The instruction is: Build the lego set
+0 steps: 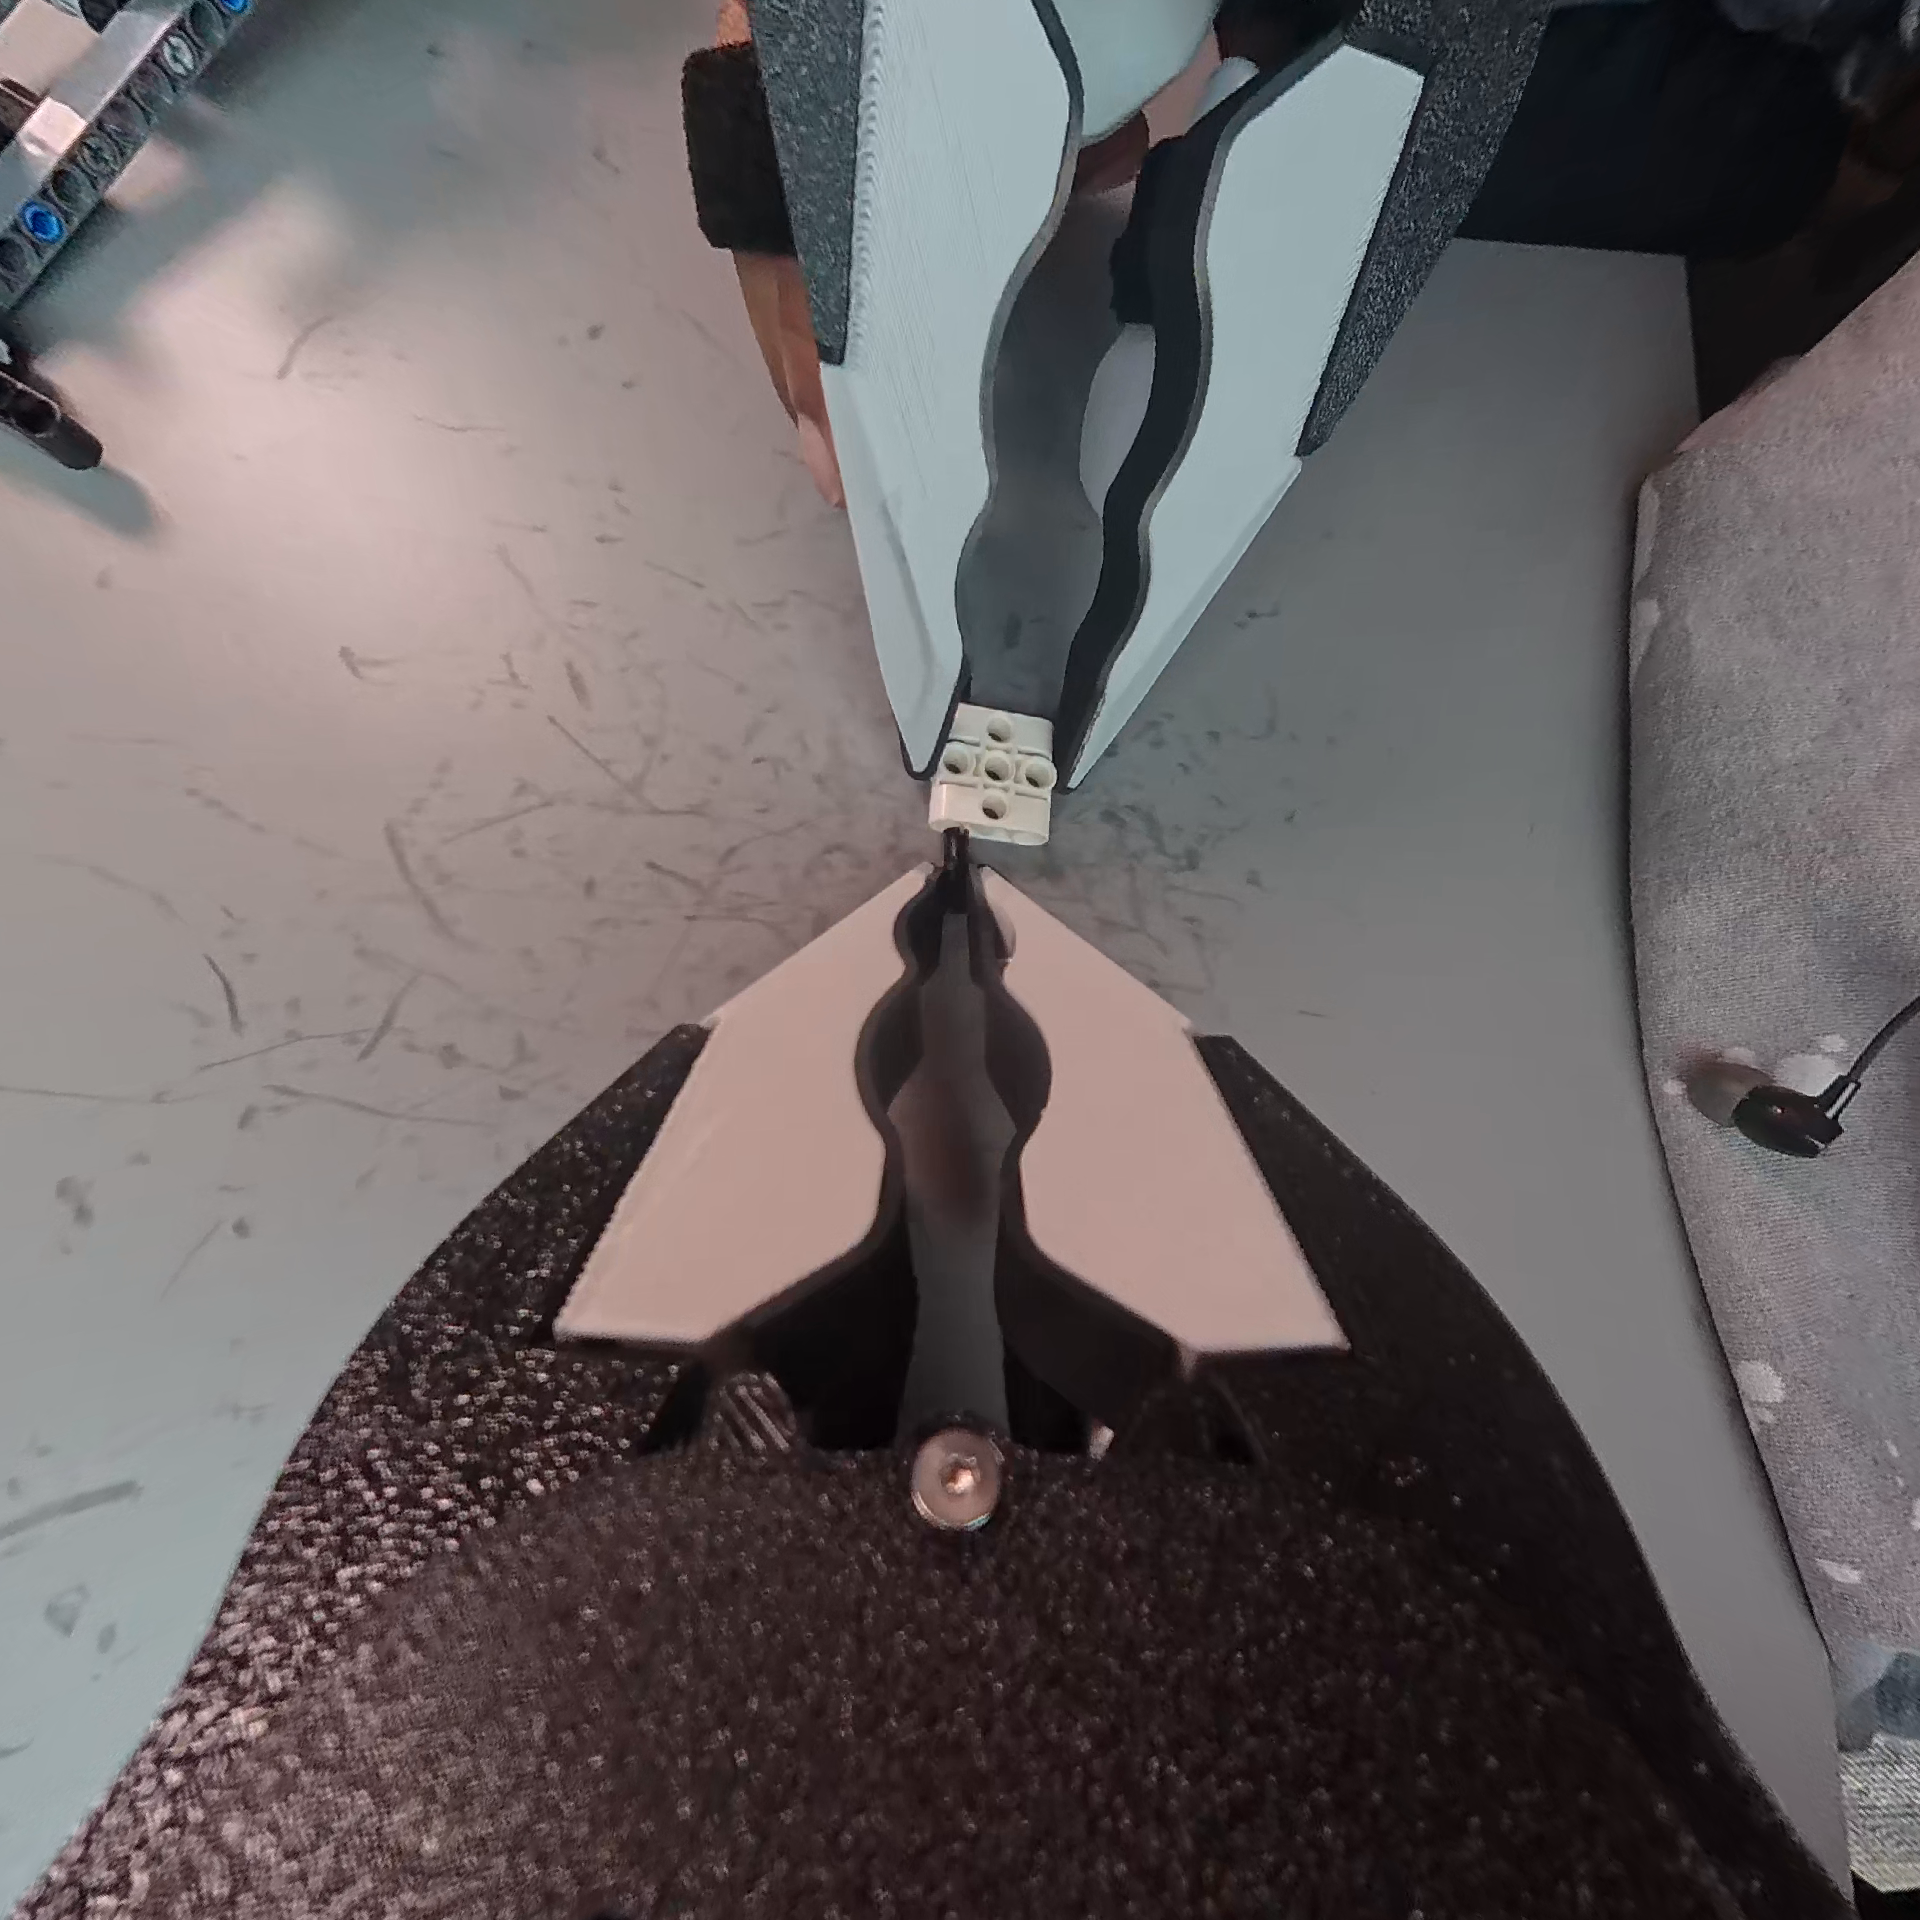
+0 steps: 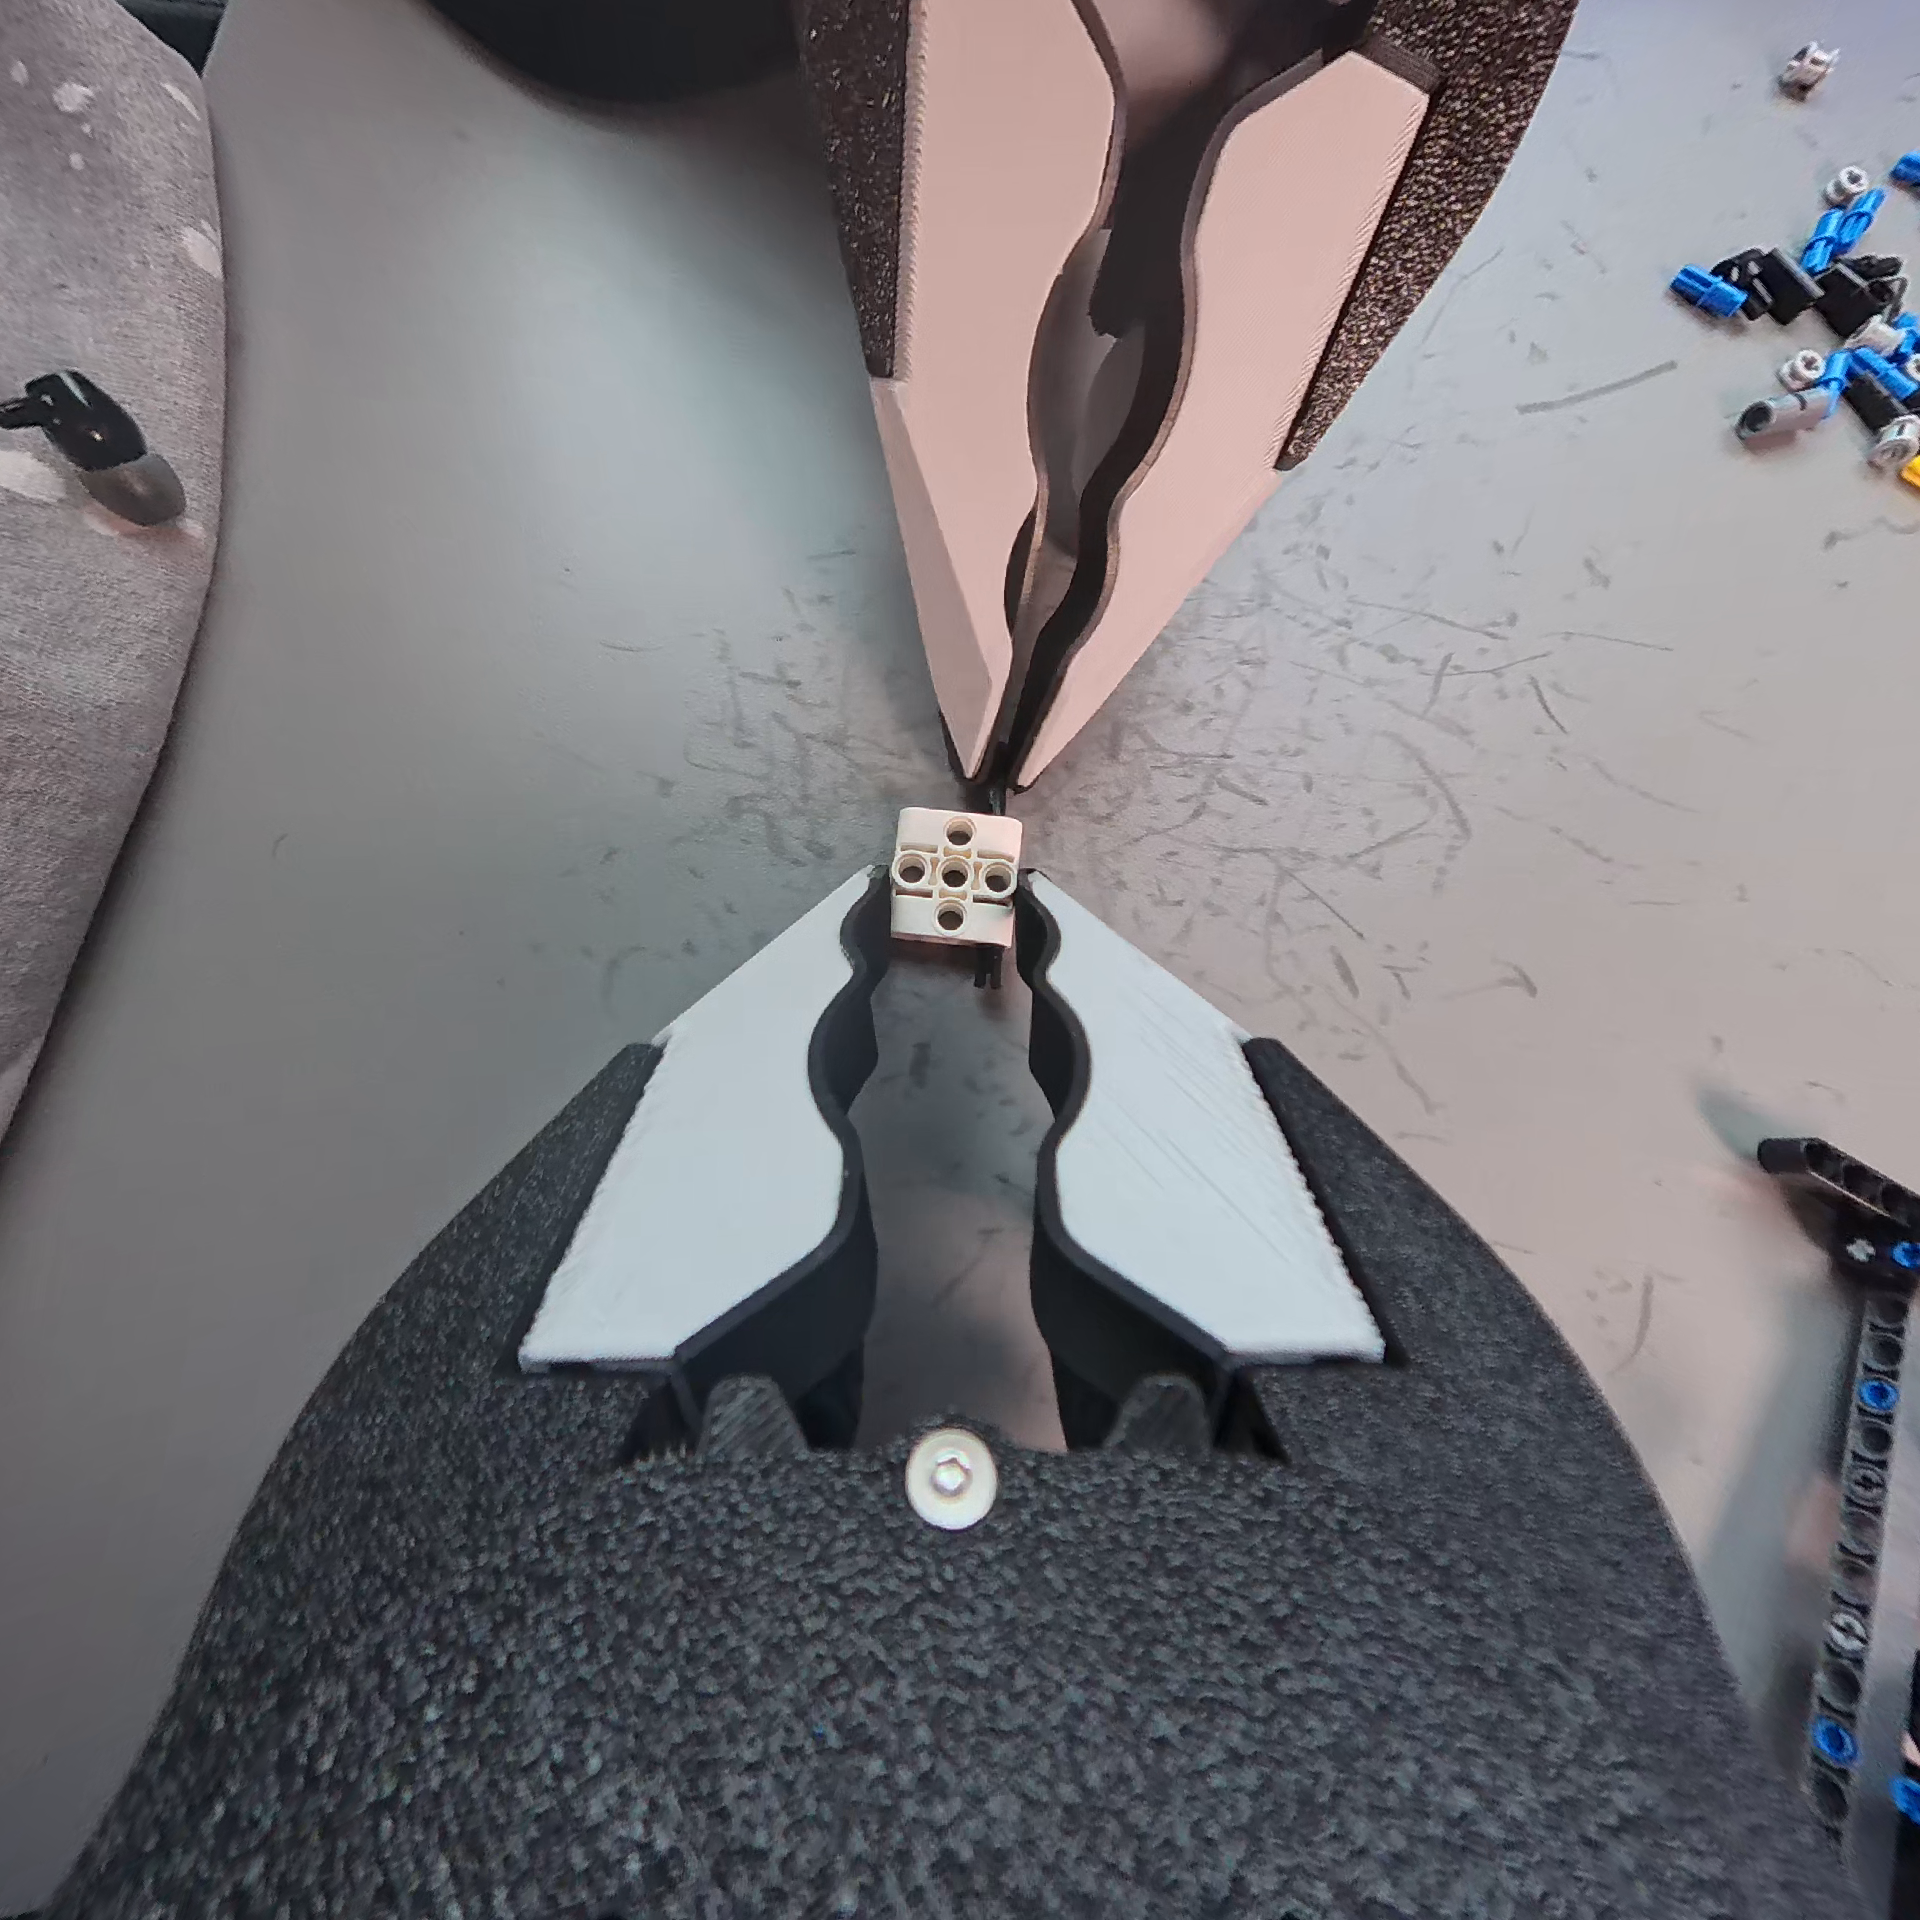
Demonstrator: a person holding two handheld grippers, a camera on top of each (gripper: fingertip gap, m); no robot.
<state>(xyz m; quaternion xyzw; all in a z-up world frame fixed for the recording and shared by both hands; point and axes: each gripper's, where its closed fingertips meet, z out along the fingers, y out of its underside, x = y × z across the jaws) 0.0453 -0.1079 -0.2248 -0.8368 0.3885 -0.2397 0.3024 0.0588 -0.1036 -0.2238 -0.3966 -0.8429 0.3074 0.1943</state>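
Right hand-held gripper gripping white block, its 5-hole face upward, left hand-held gripper closed on black pin (pointing into block), loose parts pile only in right view, worktop.

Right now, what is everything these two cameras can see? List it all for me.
White connector block: one, white with round holes, clamped between the right gripper's tips.
Black pin: one, black, pinched at the left gripper's tip, meeting the block.
Loose small parts: a pile, blue, black and grey, far right on the table.
Long beam assembly: one, black with blue pins, right edge.
Table: one, grey, scratched.
Cloth: one, grey, beside the table.
Left gripper: one, pinkish fingers, shut on the pin.
Right gripper: one, pale grey fingers, shut on the block.
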